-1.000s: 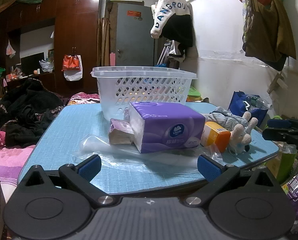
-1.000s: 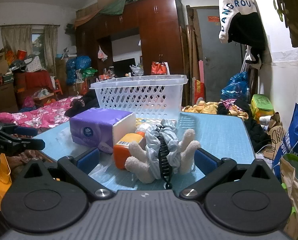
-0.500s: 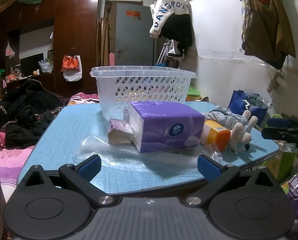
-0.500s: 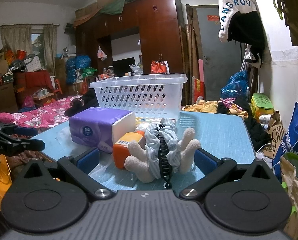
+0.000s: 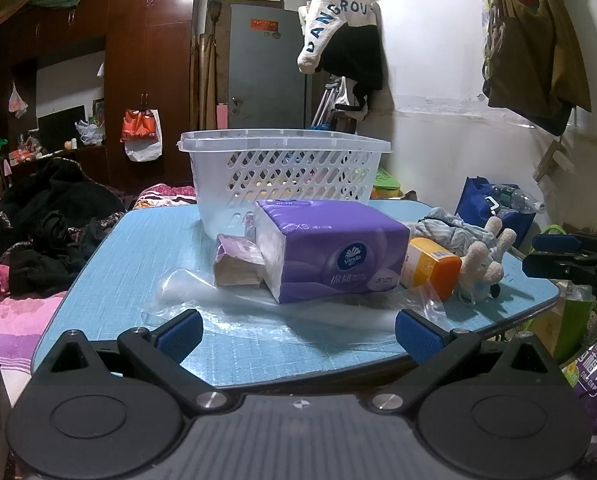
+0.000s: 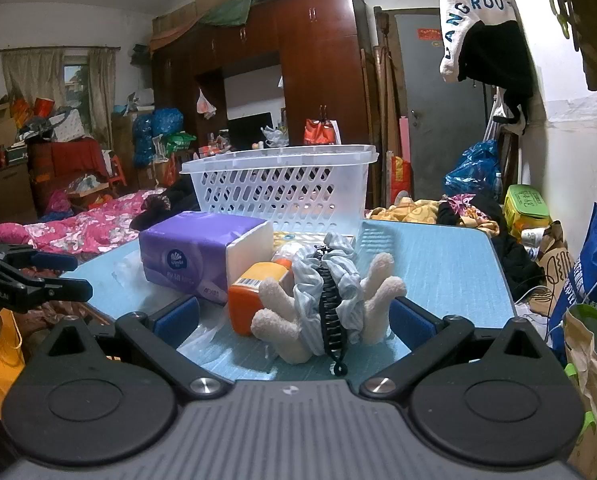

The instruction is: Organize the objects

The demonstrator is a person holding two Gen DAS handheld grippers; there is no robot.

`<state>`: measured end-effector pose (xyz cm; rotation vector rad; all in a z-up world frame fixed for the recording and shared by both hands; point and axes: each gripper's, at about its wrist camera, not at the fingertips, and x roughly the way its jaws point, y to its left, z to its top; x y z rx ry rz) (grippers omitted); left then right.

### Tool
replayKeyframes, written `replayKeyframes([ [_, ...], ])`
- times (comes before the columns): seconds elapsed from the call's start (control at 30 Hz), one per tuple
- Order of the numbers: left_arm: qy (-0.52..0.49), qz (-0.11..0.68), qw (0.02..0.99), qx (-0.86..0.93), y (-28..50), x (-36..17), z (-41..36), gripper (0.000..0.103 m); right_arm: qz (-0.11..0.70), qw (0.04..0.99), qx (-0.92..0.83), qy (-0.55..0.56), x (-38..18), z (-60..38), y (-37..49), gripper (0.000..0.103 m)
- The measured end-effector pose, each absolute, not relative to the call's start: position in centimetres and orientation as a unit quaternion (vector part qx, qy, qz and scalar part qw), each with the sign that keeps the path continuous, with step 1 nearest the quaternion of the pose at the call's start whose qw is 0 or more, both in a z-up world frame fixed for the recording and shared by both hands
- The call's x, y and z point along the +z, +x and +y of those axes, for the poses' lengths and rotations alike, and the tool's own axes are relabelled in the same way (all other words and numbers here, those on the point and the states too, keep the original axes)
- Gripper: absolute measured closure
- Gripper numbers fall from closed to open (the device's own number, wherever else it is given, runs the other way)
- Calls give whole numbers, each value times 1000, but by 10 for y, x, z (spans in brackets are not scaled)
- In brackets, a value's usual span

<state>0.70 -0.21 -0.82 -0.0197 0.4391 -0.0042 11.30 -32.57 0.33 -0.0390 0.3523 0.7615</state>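
Note:
A white perforated basket [image 5: 282, 172] stands at the back of the blue table [image 5: 138, 248]; it also shows in the right wrist view [image 6: 282, 188]. In front lie a purple tissue pack [image 5: 330, 252] [image 6: 202, 248], a small purple-brown packet [image 5: 238, 264], an orange bottle [image 5: 430, 264] [image 6: 254, 296], and a plush toy [image 6: 326, 300] with striped cloth and a black hair claw [image 6: 330, 312]. My left gripper [image 5: 298, 330] is open, short of the tissue pack. My right gripper [image 6: 294, 316] is open, its fingertips either side of the plush toy and bottle.
A clear plastic bag [image 5: 226, 304] lies under the items. Clothes hang on the wall [image 5: 338, 36] at right. A bed with dark clothes [image 5: 38, 232] is left of the table. Bags [image 6: 586, 280] stand on the floor at right.
The right gripper has crept slightly towards the plush toy. The left gripper has barely moved.

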Motion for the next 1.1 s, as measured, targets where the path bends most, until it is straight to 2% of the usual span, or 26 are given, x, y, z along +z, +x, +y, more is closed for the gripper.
replayKeyframes([
  [0.37,0,215,977,-2,7,-8,-4,0,171,912,373,-16,3,-326,113,0],
  [0.5,23,191,981,13,2,-5,-9,0,121,913,391,4,-3,-329,108,0],
  [0.6,57,161,984,47,-2,-3,-16,0,111,915,389,-6,-3,-323,109,0],
  [0.77,67,130,989,25,1,0,-12,0,76,910,405,37,-2,-331,111,0],
  [0.9,80,123,988,40,6,-1,-10,0,65,923,378,28,2,-329,110,0],
  [1.1,37,126,991,3,11,-4,5,3,54,917,394,23,6,-323,112,0],
])
